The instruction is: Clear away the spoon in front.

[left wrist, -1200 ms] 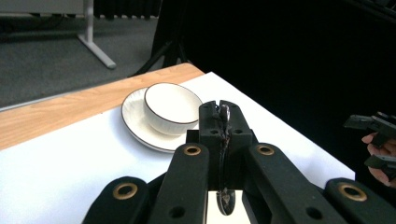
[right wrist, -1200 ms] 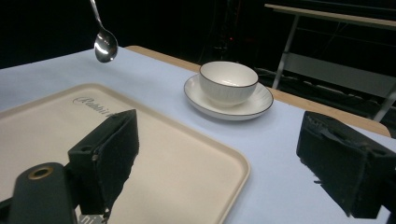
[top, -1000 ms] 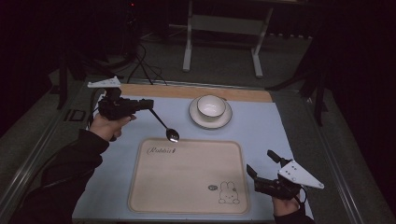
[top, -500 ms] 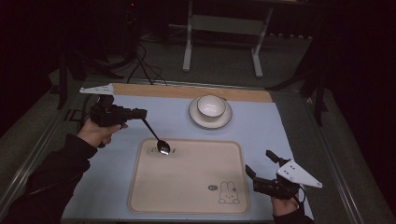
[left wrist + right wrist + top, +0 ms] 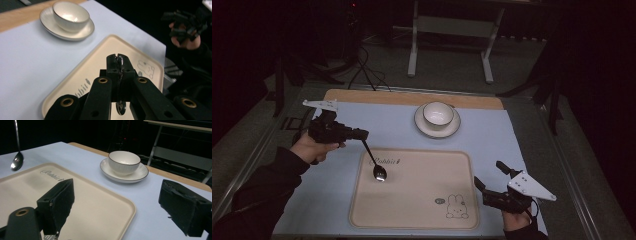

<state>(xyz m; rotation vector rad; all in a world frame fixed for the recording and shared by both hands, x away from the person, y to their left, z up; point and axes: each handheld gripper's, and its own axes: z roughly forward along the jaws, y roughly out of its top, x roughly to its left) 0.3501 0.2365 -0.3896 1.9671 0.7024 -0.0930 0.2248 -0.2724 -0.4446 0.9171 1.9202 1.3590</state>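
The spoon [image 5: 378, 171] is polished metal, its bowl mirror-bright. The bowl [image 5: 124, 162] and saucer [image 5: 140, 176] look like glazed ceramic, glossy cream, the saucer finely ribbed. The tray [image 5: 422, 195] is smooth matt beige, seemingly plastic, with printed marks. The mat [image 5: 392, 127] is plain pale blue, matt. A bare wood strip [image 5: 377, 96] edges it. The left gripper [image 5: 119, 60] is matt black plastic with brass-coloured rivets; the right gripper [image 5: 120, 202] has rough-edged black pads.

A dim lab or studio is showing: cables [image 5: 367, 70] trailing over bare floor, a metal stand [image 5: 451, 25] standing behind the counter [image 5: 492, 130].
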